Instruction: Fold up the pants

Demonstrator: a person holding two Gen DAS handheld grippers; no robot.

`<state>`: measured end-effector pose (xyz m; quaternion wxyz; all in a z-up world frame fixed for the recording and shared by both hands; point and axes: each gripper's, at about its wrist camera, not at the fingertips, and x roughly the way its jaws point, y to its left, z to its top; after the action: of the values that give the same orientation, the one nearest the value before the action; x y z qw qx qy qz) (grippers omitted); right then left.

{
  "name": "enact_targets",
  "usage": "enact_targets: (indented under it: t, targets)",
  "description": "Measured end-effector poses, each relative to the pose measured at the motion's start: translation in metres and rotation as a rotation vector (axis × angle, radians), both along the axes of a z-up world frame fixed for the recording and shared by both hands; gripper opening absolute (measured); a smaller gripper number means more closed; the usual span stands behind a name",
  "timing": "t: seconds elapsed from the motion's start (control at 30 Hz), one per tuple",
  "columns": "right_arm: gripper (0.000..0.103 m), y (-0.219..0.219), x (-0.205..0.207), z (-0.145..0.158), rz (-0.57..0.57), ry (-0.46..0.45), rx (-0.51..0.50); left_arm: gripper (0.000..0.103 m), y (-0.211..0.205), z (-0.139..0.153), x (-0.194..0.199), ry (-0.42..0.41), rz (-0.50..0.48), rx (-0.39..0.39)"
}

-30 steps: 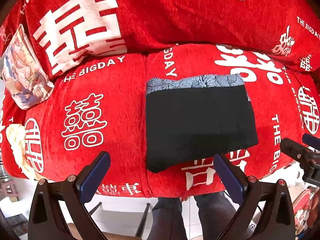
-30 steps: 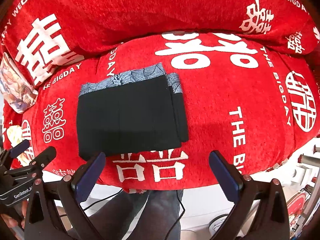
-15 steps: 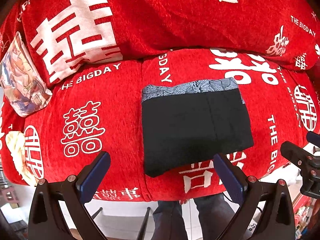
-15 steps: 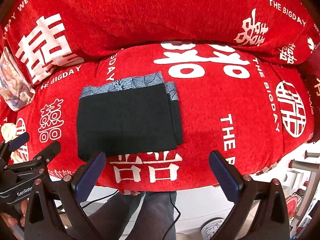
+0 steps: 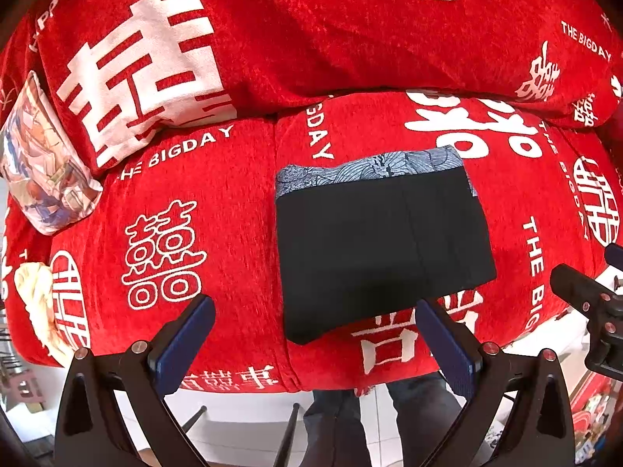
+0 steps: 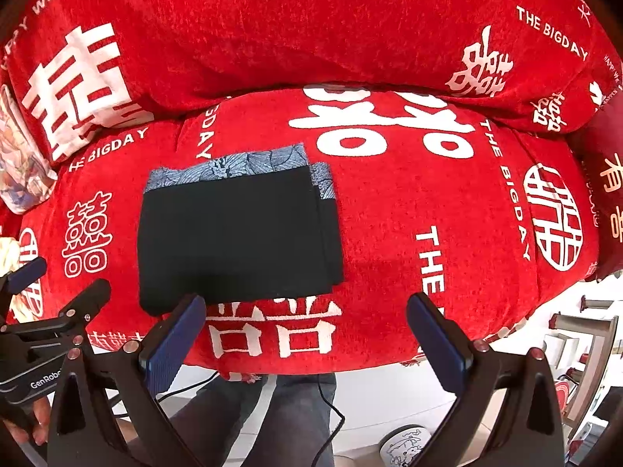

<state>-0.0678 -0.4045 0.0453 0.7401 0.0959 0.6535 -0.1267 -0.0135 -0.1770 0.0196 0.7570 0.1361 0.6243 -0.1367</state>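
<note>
Both grippers backed off slightly; folded pants (image 5: pixel 383 249) ahead on sofa (image 5: pixel 218 233), left gripper (image 5: pixel 315 334) nearer, right gripper (image 6: pixel 305 329) offset right; jaws wide, empty

Ahead of me spreads a red sofa cover (image 5: pixel 241 210) printed with white characters and "THE BIGDAY". At my far left leans a picture-printed cushion (image 5: pixel 43 171); a dark red cushion (image 6: pixel 603 202) sits far right.

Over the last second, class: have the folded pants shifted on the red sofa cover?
No. The folded pants keep the same place against the cover's white print by their near edge; only the cameras have drawn back, so the pants sit a little lower in both views.
</note>
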Motion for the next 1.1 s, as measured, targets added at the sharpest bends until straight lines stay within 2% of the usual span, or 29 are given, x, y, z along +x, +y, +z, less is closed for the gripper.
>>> enact_targets:
  t: [1.1]
  targets:
    - [0.103, -0.0007, 0.0005, -0.0019, 0.002, 0.006, -0.012, 0.103, -0.0057, 0.0006, 0.0003, -0.016, -0.024, 0.021]
